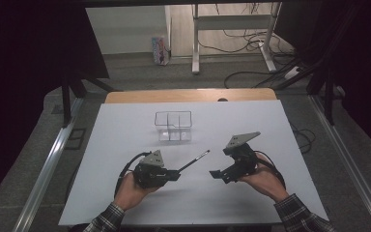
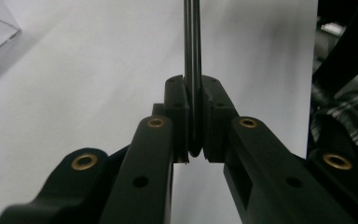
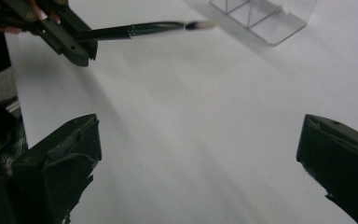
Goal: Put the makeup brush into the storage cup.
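Left gripper (image 1: 176, 175): held low over the white sheet (image 1: 125, 145) in the person's left hand (image 1: 130, 191), palm wrapped round the body from behind, jaws pointing up and to the right in the high view. Jaws together, clamped on the brush handle; the left gripper view shows the handle pinched between the two pads.
Brush (image 1: 193, 161): thin dark handle with a metal band and a pale tip. It juts out from the left jaws, slanting toward the middle of the sheet, its tip lifted clear of the paper in the right gripper view (image 3: 135, 30). The tip aims toward the box but is well apart from it.
Right gripper (image 1: 216, 173): in the right hand (image 1: 265, 181), jaws pointing left toward the left gripper. Jaws wide apart with nothing between them; bare sheet lies in the gap in the right gripper view.
Forearms: both come in from the near edge in plaid sleeves (image 1: 302, 217), hands near each other, grippers apart and not touching.
Box (image 1: 174, 125): clear, with inner dividers, standing on the sheet beyond both grippers.
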